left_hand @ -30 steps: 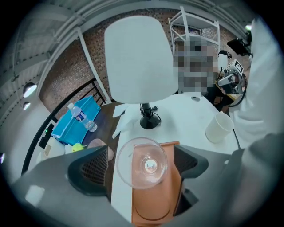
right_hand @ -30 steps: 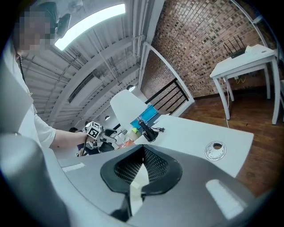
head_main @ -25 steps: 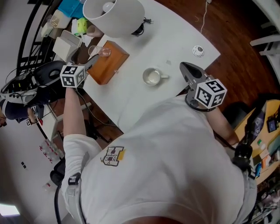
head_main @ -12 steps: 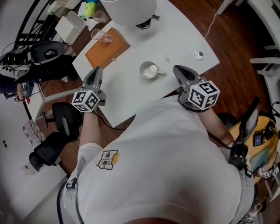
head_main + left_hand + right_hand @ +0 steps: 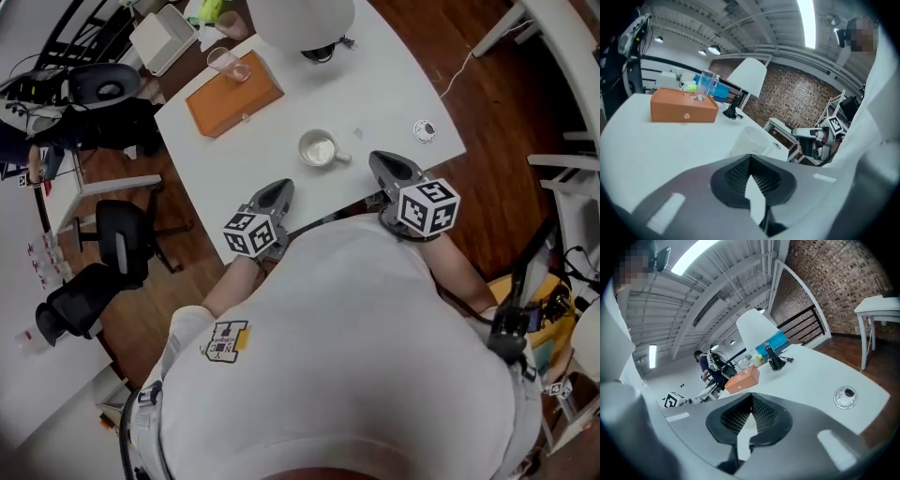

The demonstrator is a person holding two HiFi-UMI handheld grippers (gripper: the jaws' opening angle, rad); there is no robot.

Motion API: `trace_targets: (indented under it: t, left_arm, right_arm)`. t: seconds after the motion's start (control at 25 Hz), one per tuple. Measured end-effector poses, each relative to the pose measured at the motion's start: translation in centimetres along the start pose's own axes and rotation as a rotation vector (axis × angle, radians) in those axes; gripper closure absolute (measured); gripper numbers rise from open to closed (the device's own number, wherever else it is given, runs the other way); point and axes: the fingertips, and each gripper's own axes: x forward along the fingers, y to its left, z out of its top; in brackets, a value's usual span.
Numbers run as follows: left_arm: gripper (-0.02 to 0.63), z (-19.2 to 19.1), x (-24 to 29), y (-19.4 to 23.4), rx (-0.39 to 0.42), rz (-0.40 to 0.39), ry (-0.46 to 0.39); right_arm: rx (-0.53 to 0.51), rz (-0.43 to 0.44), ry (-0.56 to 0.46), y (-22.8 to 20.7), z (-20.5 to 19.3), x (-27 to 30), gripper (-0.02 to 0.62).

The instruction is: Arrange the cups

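Head view: left gripper (image 5: 278, 191) and right gripper (image 5: 383, 163) sit at the table (image 5: 394, 94) edge, fingers closed on nothing, white mug (image 5: 318, 148) just ahead between them, glass (image 5: 225, 64) well beyond on an orange box (image 5: 234, 103); fingers likely need opening before any reach.

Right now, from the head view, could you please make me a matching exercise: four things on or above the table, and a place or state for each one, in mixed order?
Things:
1. clear glass
2. white mug
3. small round silvery object
4. left gripper

Places or states:
A. shut, holding nothing
B. standing on the orange box
C. near the right corner of the table
D. on the bare table, handle to the right

Pairs: 1-B; 2-D; 3-C; 4-A
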Motion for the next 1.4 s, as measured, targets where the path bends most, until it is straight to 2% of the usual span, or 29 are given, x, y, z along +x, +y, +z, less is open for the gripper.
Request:
trace_targets:
  t: [0.16, 0.8, 1.4]
  left_arm:
    - [0.606, -2.2, 0.3, -1.5, -0.051, -0.014, 0.014]
    - [0.606, -1.5, -0.3, -1.9, -0.004, 0.014, -0.023]
    - [0.606, -1.0, -0.6, -1.7, -0.002, 0.025, -0.041]
  right_arm:
    - [0.008, 0.023, 0.033, 0.5, -0.9, 0.5, 0.595]
    - [-0.024, 0.050, 0.023, 1.3, -0.3, 1.1, 0.595]
    - [-0.028, 0.056, 0.027, 1.8, -0.5, 1.1, 0.595]
